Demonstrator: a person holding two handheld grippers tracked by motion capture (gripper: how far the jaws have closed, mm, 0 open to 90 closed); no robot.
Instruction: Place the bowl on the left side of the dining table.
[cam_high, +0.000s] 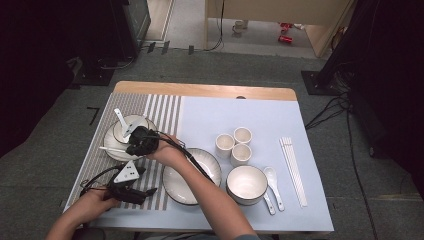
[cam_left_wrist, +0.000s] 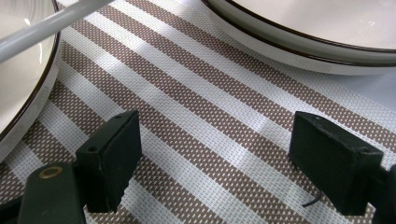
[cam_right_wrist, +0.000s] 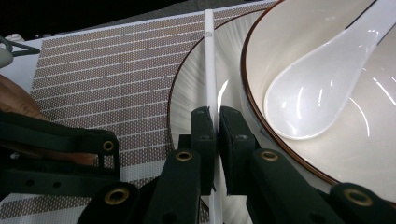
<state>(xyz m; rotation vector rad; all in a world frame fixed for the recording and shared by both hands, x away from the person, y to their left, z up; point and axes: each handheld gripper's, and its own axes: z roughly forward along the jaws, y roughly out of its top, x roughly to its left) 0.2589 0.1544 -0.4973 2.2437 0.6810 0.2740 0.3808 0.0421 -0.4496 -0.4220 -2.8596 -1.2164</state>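
A white chopstick (cam_right_wrist: 209, 70) lies across the plate (cam_right_wrist: 187, 88) at the table's nine o'clock, pinched between the right gripper's (cam_right_wrist: 215, 122) jaws. Just at its three o'clock sits a bowl (cam_right_wrist: 261, 60) holding a spoon (cam_right_wrist: 317, 88). The left gripper (cam_left_wrist: 215, 158) rests wide apart on the striped mat (cam_left_wrist: 196, 121) at seven o'clock, beside another plate (cam_left_wrist: 299, 42).

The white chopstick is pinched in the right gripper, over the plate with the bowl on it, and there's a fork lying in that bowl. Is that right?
Not quite. It is a white spoon in the bowl, not a fork; the right gripper view shows it. The rest holds: the right gripper is shut on the white chopstick over the plate that carries the bowl.
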